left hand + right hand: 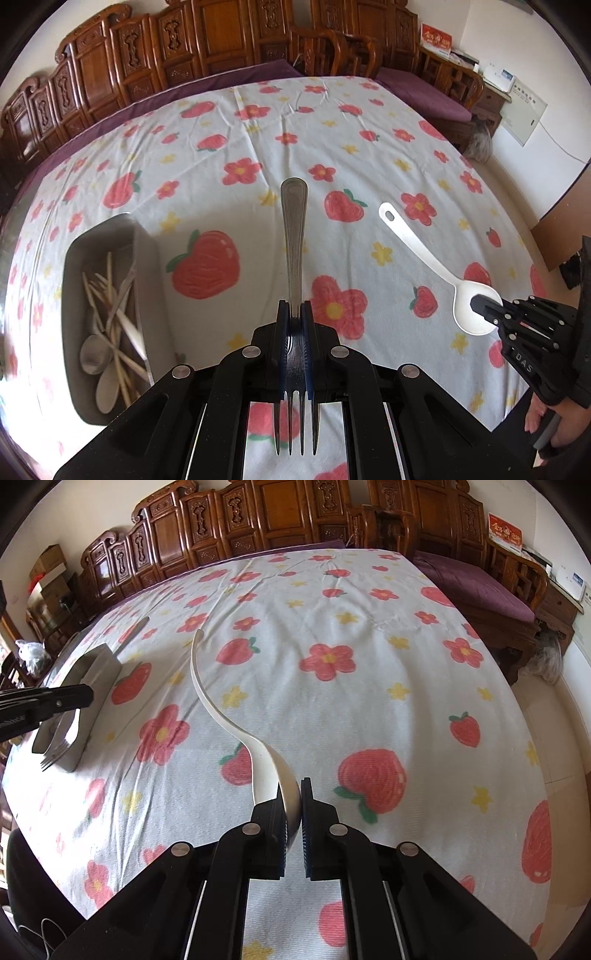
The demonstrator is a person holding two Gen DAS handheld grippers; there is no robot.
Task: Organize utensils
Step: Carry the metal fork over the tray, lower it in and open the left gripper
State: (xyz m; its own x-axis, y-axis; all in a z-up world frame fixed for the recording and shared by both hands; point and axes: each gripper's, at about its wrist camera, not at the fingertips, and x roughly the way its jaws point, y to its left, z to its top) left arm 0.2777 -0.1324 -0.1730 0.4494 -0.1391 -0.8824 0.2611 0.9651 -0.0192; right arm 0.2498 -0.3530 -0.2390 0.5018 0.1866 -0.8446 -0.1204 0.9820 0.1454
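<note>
Fork [294, 258] clamped in left gripper [295, 317] near its neck, handle pointing ahead, prongs back toward camera, lifted off the flowered tablecloth [332, 129]. Gray tray [147, 251] sits left of that gripper, holding chopsticks [110, 295] and spoons. Right gripper [293, 805] pinches white spoon [221, 709] by its bowl, handle arcing forward and left. Wooden chairs [295, 513] beyond the table.
</note>
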